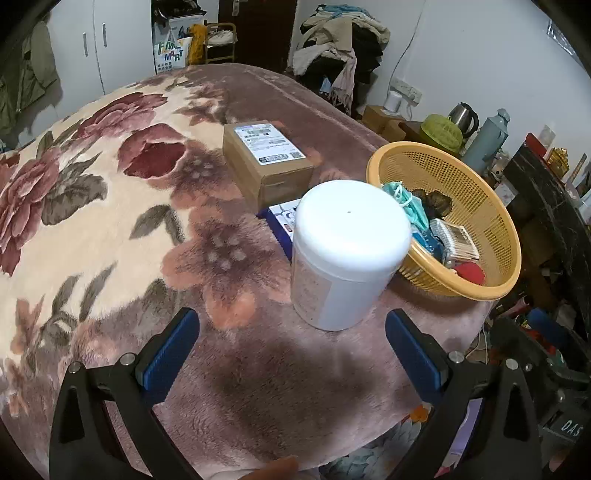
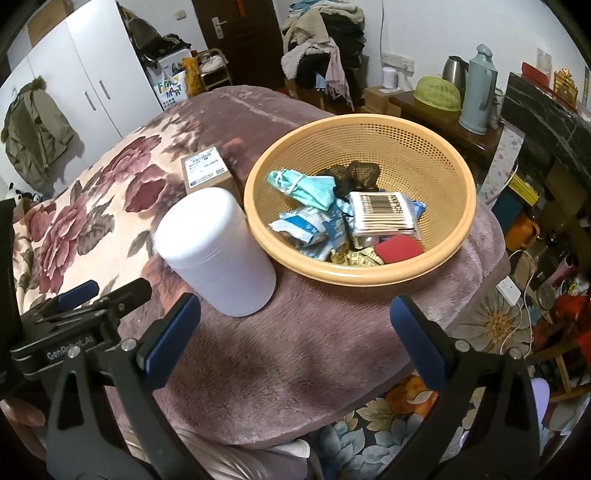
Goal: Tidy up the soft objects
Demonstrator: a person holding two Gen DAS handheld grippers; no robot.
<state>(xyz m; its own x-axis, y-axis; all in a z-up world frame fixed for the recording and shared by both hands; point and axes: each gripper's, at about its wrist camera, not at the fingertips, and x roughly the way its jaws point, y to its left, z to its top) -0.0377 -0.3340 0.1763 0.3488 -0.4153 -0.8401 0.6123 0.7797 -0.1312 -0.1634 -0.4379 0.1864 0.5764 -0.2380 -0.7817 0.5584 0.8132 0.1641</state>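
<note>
Two things matter: the round yellow perforated plastic basket (image 2: 360, 199) on the floral plush blanket (image 1: 110, 206), then the crumpled teal face mask (image 2: 306, 188) inside it. I judge my right hand-held gripper (image 2: 295, 332) nearer; both it and the left hand-held gripper (image 1: 291, 350) are spread, empty.

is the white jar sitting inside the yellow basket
No, the white jar stands upright on the blanket beside the yellow basket, outside its rim.

White walls, white wardrobe (image 2: 85, 85) left, dark door (image 2: 240, 26) at back, clothes pile (image 2: 325, 40) beside it (messy), floral rug (image 2: 388, 421) on floor
</note>
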